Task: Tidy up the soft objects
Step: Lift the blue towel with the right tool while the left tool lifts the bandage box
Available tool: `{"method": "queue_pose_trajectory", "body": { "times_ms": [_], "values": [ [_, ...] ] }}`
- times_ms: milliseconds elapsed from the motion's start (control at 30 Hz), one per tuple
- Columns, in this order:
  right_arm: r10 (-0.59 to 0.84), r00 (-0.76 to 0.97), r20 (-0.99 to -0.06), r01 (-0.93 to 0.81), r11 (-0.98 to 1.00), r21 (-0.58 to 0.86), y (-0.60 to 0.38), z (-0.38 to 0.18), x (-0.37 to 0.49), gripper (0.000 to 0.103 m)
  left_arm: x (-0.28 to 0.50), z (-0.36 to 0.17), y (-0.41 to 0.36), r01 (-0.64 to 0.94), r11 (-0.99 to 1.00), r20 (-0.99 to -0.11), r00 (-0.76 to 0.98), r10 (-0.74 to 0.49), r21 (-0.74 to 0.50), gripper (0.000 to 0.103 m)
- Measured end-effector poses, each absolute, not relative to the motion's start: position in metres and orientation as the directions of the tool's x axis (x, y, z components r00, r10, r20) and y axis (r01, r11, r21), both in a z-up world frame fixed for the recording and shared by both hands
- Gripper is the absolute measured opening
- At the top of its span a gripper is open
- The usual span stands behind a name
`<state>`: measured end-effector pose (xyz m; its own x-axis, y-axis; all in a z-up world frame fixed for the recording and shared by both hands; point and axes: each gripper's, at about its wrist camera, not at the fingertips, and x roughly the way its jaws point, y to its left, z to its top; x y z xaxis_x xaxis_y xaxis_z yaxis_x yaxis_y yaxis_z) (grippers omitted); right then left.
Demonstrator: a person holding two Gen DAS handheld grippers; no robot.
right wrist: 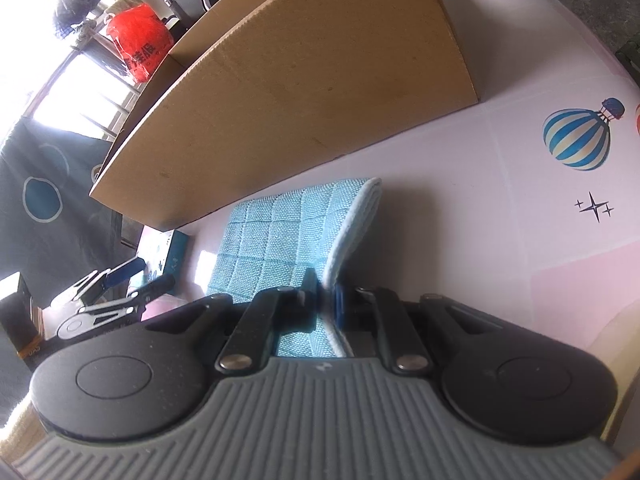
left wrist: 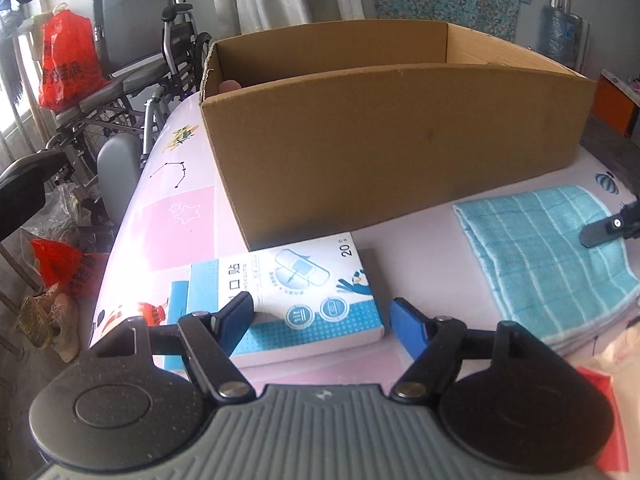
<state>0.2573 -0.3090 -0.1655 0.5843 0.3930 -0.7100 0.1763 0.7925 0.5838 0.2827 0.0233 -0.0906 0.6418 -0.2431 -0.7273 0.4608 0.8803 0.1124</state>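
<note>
You stand over a bed covered with a pink sheet (left wrist: 188,224) printed with stars and hot-air balloons. An open cardboard box (left wrist: 384,148) sits on it, well in from the near edge, its long side facing you. Over its left rim a small pale rounded shape shows inside; what it is cannot be told, and the rest of the interior is hidden.

Your right gripper (right wrist: 326,300) is clamped shut on the near edge of a folded light-blue checked towel (right wrist: 280,232). In the right wrist view that edge is pinched up between the jaws, while the rest of the towel lies flat on the sheet just in front of the box's long wall. The towel is not in the box yet.

Your left gripper (left wrist: 320,316) has its jaws apart, with nothing pressed between them. Its blue fingers (left wrist: 236,316) straddle a white and blue box of adhesive bandages (left wrist: 304,300) lying just before the near left corner of the cardboard box; the left finger overlaps the carton's edge, the right finger stands clear of it.

Judging from this, the sorting is at an early to middle stage: the towel is gripped but still has to be lifted over the wall and dropped inside. At the far right edge of the left wrist view a pale and red item (left wrist: 604,376) also waits, only partly seen.
</note>
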Motion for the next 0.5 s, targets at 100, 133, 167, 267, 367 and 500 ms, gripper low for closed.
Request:
{"method": "queue_pose_trajectory", "body": {
  "times_ms": [100, 133, 167, 267, 367, 500],
  "values": [
    [0.406, 0.577, -0.708, 0.182, 0.782, 0.596, -0.312, -0.166, 0.259, 0.006, 0.269, -0.088, 0.03, 0.51, 0.852, -0.75, 0.608, -0.261, 0.117, 0.088],
    [0.405, 0.575, -0.711, 0.177, 0.787, 0.591, -0.311, -0.166, 0.259, 0.006, 0.264, -0.088, 0.03, 0.531, 0.838, -0.761, 0.595, -0.26, 0.129, 0.088],
    [0.404, 0.571, -0.715, 0.169, 0.795, 0.583, -0.309, -0.165, 0.26, 0.006, 0.261, -0.087, 0.029, 0.551, 0.823, -0.772, 0.58, -0.26, 0.138, 0.088],
    [0.402, 0.561, -0.724, 0.16, 0.805, 0.571, -0.307, -0.163, 0.263, 0.006, 0.254, -0.084, 0.024, 0.621, 0.755, -0.791, 0.562, -0.243, 0.21, 0.098],
    [0.407, 0.559, -0.722, 0.158, 0.803, 0.575, -0.307, -0.163, 0.263, 0.006, 0.263, -0.076, 0.025, 0.663, 0.689, -0.778, 0.584, -0.231, 0.293, 0.102],
    [0.406, 0.56, -0.722, 0.158, 0.803, 0.574, -0.306, -0.164, 0.263, 0.006, 0.3, -0.076, 0.02, 0.75, 0.57, -0.829, 0.523, -0.2, 0.336, 0.102]
  ]
}}
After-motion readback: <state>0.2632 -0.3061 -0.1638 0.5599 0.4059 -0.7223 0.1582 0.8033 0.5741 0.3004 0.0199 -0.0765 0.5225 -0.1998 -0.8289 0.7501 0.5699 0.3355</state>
